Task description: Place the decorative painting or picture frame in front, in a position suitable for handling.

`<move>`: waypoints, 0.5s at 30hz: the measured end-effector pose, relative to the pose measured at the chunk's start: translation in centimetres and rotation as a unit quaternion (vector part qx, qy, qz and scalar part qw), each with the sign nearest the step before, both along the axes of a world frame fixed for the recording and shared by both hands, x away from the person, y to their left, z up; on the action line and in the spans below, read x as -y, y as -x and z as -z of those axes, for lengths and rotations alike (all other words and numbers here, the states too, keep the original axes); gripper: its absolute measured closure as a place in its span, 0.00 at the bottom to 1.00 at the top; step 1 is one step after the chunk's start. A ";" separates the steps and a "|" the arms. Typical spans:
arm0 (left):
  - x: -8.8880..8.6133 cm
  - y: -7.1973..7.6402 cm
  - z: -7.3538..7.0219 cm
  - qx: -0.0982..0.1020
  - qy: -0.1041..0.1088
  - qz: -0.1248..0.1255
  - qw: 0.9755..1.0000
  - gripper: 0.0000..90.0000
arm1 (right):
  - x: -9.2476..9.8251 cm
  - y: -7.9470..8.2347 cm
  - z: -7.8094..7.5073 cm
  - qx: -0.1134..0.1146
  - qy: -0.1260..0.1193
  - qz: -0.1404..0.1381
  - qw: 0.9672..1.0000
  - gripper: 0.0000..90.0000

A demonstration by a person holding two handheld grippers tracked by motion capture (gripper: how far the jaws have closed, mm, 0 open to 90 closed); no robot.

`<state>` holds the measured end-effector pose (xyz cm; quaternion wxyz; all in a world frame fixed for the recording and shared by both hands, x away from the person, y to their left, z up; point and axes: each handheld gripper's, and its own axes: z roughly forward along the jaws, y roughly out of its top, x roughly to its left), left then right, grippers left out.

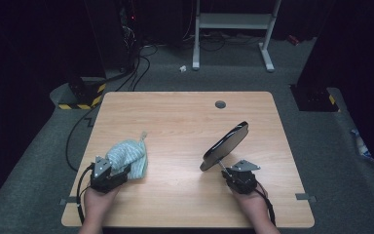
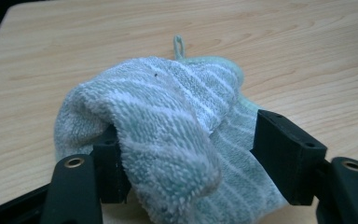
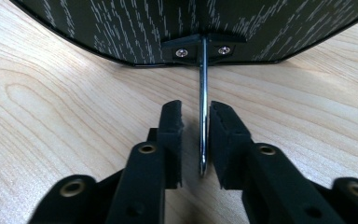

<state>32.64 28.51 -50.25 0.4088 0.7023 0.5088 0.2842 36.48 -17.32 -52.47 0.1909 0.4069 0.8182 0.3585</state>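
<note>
A pale green striped towel (image 1: 129,156) (image 2: 168,121) lies bunched on the left of the wooden table (image 1: 175,112). My left gripper (image 1: 116,169) (image 2: 196,158) stands open, with the towel's near fold between its wide-set jaws. A black oval panel (image 1: 226,144) (image 3: 168,28) tilts up on the right, its lower edge on the table. A thin metal rod (image 3: 204,93) is screwed to its patterned back. My right gripper (image 1: 227,171) (image 3: 196,121) is open around that rod. The rod lies against one pad, with a gap to the other.
A round grey cable hole (image 1: 220,104) sits near the table's far edge. Beyond the table are a white metal stand (image 1: 233,22), floor cables (image 1: 131,73) and a yellow-and-black striped base (image 1: 85,95). Bare wood lies between the towel and the panel.
</note>
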 end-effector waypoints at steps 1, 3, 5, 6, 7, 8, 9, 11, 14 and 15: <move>-0.1 0.0 0.0 -0.003 0.002 0.003 1.000 0.37 | -0.1 0.0 0.0 0.002 0.002 0.000 1.000 0.80; -0.2 0.0 0.0 -0.010 0.013 0.014 1.000 0.37 | -0.2 0.0 0.0 0.001 0.003 0.002 1.000 0.79; 0.4 -0.4 -0.1 -0.005 0.014 0.022 1.000 0.36 | -0.3 0.0 0.0 0.003 0.005 0.000 1.000 0.79; 0.8 -0.7 -0.2 0.001 0.009 0.023 1.000 0.37 | -0.3 0.0 0.0 0.003 0.005 -0.001 1.000 0.79; 1.2 -1.1 -0.3 0.004 0.006 0.026 1.000 0.37 | -0.3 0.0 0.0 0.003 0.005 -0.001 1.000 0.79; 1.5 -1.5 -0.3 0.006 0.004 0.027 1.000 0.38 | -0.3 0.0 0.0 0.003 0.005 0.000 1.000 0.79; 1.9 -2.1 -0.2 0.006 -0.001 0.028 1.000 0.38 | -0.3 0.0 0.0 0.003 0.005 0.000 1.000 0.79; 2.3 -3.0 0.0 -0.002 -0.006 0.028 1.000 0.38 | -0.4 0.0 0.0 0.002 0.005 0.000 1.000 0.78; 2.1 -3.1 0.1 -0.014 -0.002 0.027 1.000 0.38 | -0.3 0.0 0.0 0.002 0.004 -0.003 1.000 0.77; 1.9 -2.7 0.2 -0.013 0.000 0.027 1.000 0.38 | -0.3 0.0 0.0 0.002 0.004 -0.003 1.000 0.77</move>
